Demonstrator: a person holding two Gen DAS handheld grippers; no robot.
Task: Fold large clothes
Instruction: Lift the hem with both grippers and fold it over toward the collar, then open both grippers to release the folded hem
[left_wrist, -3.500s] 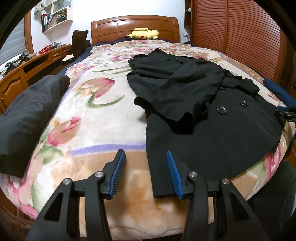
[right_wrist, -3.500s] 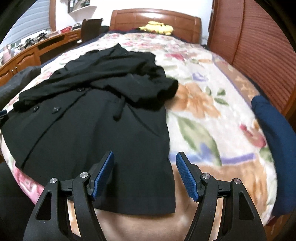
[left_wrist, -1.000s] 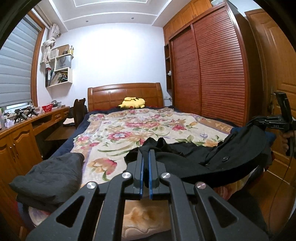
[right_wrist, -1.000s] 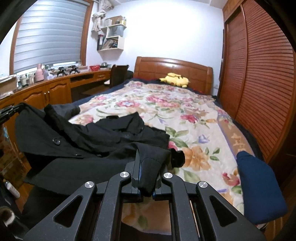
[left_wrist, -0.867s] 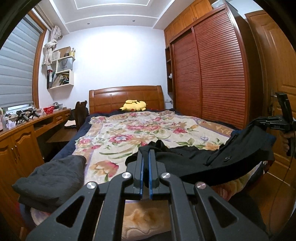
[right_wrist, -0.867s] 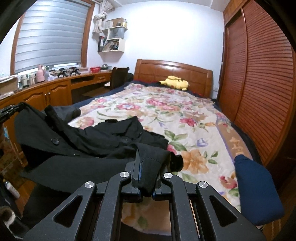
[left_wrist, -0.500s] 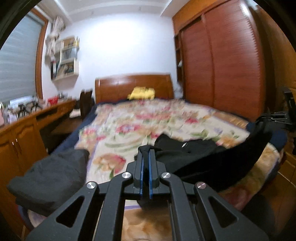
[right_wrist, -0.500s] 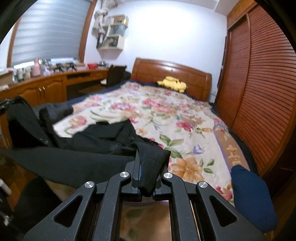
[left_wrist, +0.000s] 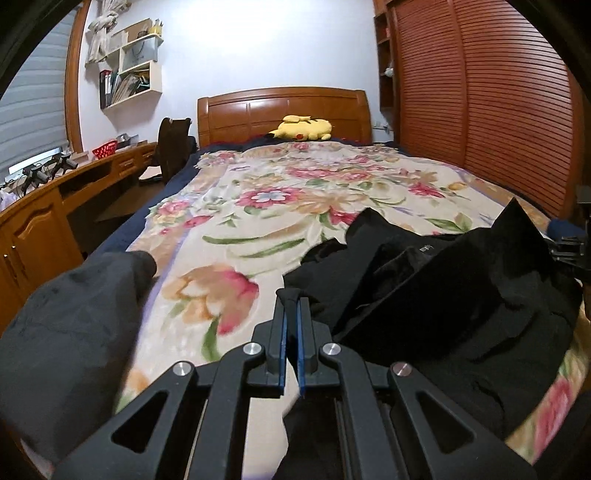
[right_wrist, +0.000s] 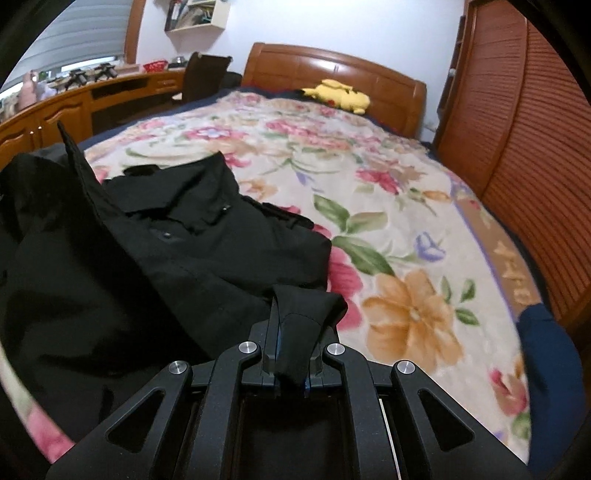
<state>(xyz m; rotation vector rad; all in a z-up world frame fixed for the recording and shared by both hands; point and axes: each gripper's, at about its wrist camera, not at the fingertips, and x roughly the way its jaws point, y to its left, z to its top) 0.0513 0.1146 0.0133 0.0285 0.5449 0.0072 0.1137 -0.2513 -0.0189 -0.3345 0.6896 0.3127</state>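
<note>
I keep the left gripper (left_wrist: 291, 314) and right gripper (right_wrist: 291, 332) each pinched on a hem corner of the black coat (right_wrist: 155, 254) — one corner per hand keeps the edge taut. The coat lies bunched on the flowered bed (left_wrist: 280, 192), hem raised over its body, ready to fold.

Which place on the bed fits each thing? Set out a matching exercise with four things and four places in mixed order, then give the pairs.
Things:
1. yellow plush toy
2. black coat
3. navy blue bundle
4. dark grey garment

Places:
A. gripped by both hand-held grippers
B. bed's near edge, wardrobe side
C. by the headboard
D. bed's near edge, desk side

Pairs: 1-C, 2-A, 3-B, 4-D
</note>
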